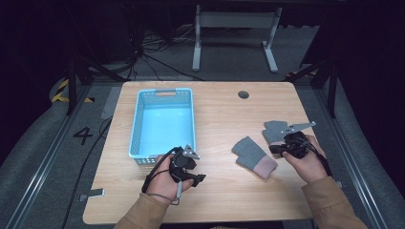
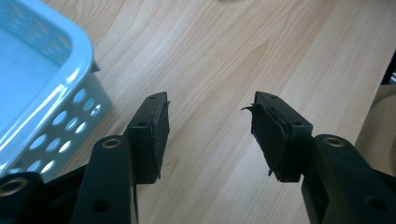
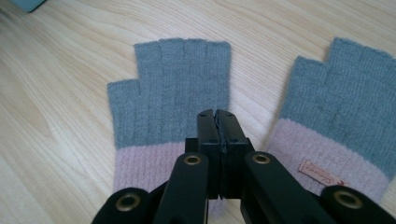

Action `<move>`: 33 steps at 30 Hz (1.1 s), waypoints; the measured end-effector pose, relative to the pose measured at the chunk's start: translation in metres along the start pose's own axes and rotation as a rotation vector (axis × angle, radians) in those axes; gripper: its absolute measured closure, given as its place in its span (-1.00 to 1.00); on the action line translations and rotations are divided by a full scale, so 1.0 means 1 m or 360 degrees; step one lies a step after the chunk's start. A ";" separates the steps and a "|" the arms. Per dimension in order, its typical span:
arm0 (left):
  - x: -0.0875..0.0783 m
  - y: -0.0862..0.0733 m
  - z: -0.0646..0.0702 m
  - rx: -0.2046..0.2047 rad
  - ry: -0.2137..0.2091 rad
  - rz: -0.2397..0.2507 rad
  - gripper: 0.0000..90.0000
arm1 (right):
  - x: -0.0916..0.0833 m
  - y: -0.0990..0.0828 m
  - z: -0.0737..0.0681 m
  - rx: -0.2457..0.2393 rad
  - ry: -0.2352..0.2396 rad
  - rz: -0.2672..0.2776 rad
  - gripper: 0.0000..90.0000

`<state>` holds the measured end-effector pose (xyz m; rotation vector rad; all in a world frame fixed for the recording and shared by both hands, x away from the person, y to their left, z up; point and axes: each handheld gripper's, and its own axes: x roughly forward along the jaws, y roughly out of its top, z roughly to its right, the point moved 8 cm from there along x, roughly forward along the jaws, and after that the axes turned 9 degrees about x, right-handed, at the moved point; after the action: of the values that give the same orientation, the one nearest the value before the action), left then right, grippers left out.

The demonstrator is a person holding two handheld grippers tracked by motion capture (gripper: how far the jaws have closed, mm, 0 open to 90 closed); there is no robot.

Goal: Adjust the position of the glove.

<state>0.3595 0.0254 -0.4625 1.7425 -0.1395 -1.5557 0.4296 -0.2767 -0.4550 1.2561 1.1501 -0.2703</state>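
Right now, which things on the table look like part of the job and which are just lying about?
Likely part of the job:
near glove
far glove
blue basket
right gripper, shut
left gripper, open

Just there:
table's cable hole
metal stand on the floor

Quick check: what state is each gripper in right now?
Left gripper: open, nothing between its jaws, beside the blue basket.
Right gripper: shut, above a grey and pink glove; whether it pinches the fabric cannot be told.

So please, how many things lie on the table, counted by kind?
Gloves, grey with pink cuffs: 2 (one, other)
Blue basket: 1
Total: 3
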 end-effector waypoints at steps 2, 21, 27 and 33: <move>-0.001 -0.001 -0.001 -0.0001 0.0006 -0.0002 0.05 | 0.001 0.000 0.000 -0.0011 0.0004 0.0001 1.00; -0.001 -0.004 0.000 0.0000 -0.0007 -0.0028 0.03 | 0.039 0.027 -0.036 -0.0063 0.0160 -0.0040 1.00; 0.000 -0.005 0.000 0.0002 -0.0009 -0.0030 0.03 | 0.057 0.030 -0.050 -0.0112 0.0183 -0.0099 1.00; 0.000 -0.005 0.000 0.0000 -0.0008 -0.0028 0.02 | 0.070 0.028 -0.059 -0.0144 0.0175 -0.0158 1.00</move>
<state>0.3577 0.0288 -0.4651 1.7441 -0.1270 -1.5728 0.4506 -0.1884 -0.4858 1.1476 1.3075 -0.2229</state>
